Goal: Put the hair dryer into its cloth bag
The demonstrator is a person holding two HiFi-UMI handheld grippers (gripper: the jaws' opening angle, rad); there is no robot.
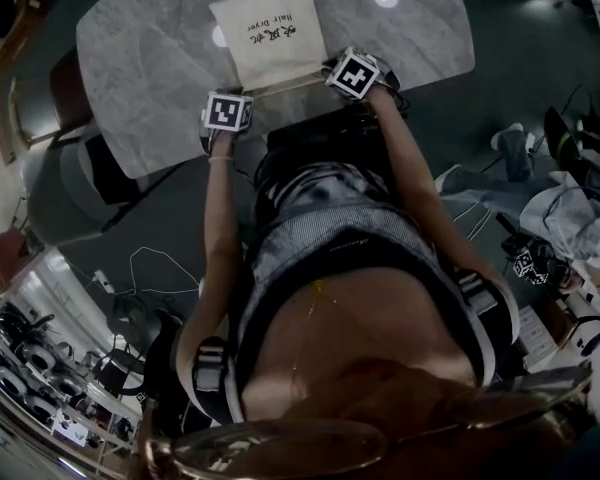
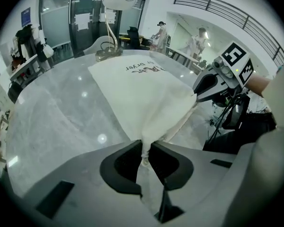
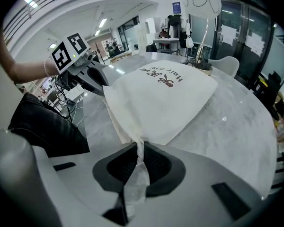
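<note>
**Item 1: my left gripper** (image 2: 144, 161). The jaws are clamped on one near corner of the cloth bag (image 2: 137, 91). The cloth is bunched to a thin twist between the pads, and a tail of it hangs out behind them.

**Item 2: my right gripper** (image 3: 138, 161). It has the same grip on the other near corner, and a crumpled strip of cloth trails back past the jaws. Both grippers point steeply down at the near edge of the tabletop (image 1: 145, 63), with the left one at the bag's left corner and the right one at its right.

**Item 3: cloth bag.** It is cream-coloured and lies on the grey marbled tabletop, reaching from the near edge toward the middle. Its near end is drawn up into my two grips and the rest rests on the stone. There is dark print at the far end (the words "Hair Dryer" under two larger characters).

**Item 4: hair dryer.** I cannot tell whether it is inside the bag, because only cloth shows.

**Item 5: lamp** (image 2: 114, 18). It has a round white shade on a curved gold stem and stands at the far edge of the tabletop, just beyond the bag.

**Item 6: chair** (image 1: 75, 183). It is grey and stands at the left edge of the tabletop.

**Item 7: people** (image 2: 199, 39). They stand well beyond the tabletop, in the left gripper view only.
</note>
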